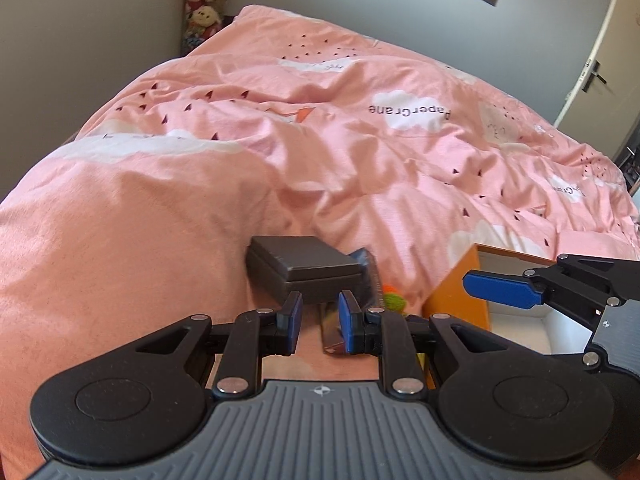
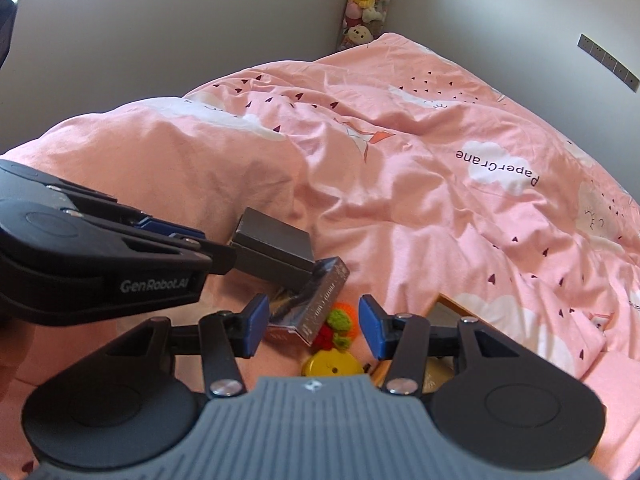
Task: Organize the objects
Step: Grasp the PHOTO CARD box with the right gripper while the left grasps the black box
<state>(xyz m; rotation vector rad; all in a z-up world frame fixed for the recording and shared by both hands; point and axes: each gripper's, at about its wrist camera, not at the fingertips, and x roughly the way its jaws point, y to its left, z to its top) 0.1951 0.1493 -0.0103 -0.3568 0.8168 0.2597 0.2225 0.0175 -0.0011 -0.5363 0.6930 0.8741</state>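
Note:
A dark grey box point(image 1: 306, 274) lies on the pink duvet point(image 1: 320, 140) just ahead of my left gripper point(image 1: 320, 318), whose fingers straddle its near corner with a small gap and do not clearly clamp it. The box point(image 2: 276, 252) also shows in the right wrist view, with the left gripper reaching it from the left. Beside it lie a shiny dark carton point(image 2: 316, 304), a knitted red, green and orange toy point(image 2: 338, 324) and a yellow round object point(image 2: 332, 364). My right gripper point(image 2: 314, 330) is open above the carton and the toy. An orange storage box point(image 1: 460, 300) with a white inside stands at the right.
Soft toys point(image 1: 204, 0) are stacked in the room's far corner. A door point(image 1: 600, 60) is at the far right. The duvet is rumpled, with a high fold on the left. The orange box's rim point(image 2: 452, 304) lies just right of my right gripper.

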